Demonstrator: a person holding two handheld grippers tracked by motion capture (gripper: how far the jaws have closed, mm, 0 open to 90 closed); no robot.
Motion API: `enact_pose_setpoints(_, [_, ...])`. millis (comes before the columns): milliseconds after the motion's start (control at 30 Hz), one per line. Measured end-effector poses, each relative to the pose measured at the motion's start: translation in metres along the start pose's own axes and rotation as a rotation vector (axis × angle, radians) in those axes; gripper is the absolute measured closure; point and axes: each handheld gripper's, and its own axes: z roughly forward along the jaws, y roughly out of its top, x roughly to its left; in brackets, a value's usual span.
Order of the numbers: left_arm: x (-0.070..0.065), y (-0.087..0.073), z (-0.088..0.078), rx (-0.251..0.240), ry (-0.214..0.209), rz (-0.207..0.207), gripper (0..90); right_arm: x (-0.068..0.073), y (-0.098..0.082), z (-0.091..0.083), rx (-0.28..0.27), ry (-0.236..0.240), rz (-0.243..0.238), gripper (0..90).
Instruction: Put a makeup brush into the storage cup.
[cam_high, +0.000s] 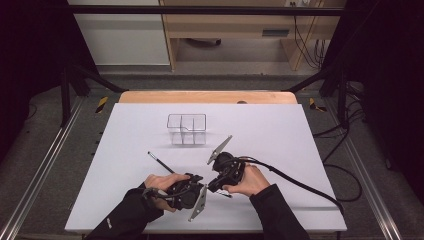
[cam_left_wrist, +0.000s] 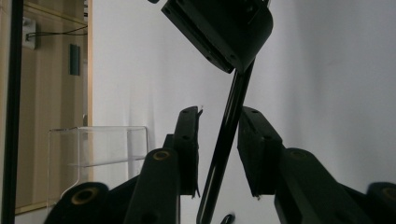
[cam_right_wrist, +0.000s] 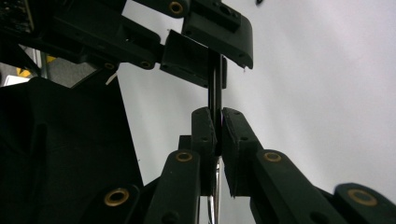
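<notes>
Hands meet low on the white surface (cam_high: 280, 130), and we think the step now is passing a thin black stick from one gripper to the other. The right gripper (cam_right_wrist: 218, 126) has its jaws squeezed tight on the black stick (cam_right_wrist: 214, 84), which stands up between them in the right gripper view. The left gripper (cam_left_wrist: 218, 140) has its jaws around the same stick (cam_left_wrist: 229, 135), but in the left gripper view we see a small gap on each side, so they sit open around it and do not pinch it yet. Next, we judge, the left jaws need to close the rest of the way and hold firm before the right jaws let go. Further off lies a second thin black stick (cam_high: 161, 162), flat on the surface to the left, and a clear box (cam_high: 186, 129) with little rooms inside sits well apart, past both hands. From the high view the held stick is hard to spot, because the two grippers (cam_high: 202, 186) cover most of it. We cannot tell what the stick is; it may be a pen or a brush. Its ends are cut off or hidden.
</notes>
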Motion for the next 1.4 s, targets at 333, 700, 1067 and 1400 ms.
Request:
enact_pose_setpoints(333, [-0.001, 0.0, -0.001, -0.004, -0.016, 0.022, 78.2, 0.002, 0.0, -0.001, -0.001, 0.007, -0.004, 84.4])
enact_pose_setpoints(700, [-0.004, 0.001, 0.0, 0.0, -0.032, 0.044, 81.6, 0.002, 0.0, -0.001, 0.004, 0.012, -0.007, 84.4])
enact_pose_setpoints(1067, [-0.004, 0.001, 0.0, 0.007, -0.025, 0.037, 83.1, 0.003, -0.001, -0.004, -0.014, -0.008, -0.02, 83.6])
enact_pose_setpoints(1400, [0.001, -0.009, -0.003, 0.011, -0.033, -0.081, 82.7, 0.011, -0.008, -0.027, -0.18, -0.178, -0.09, 68.7])
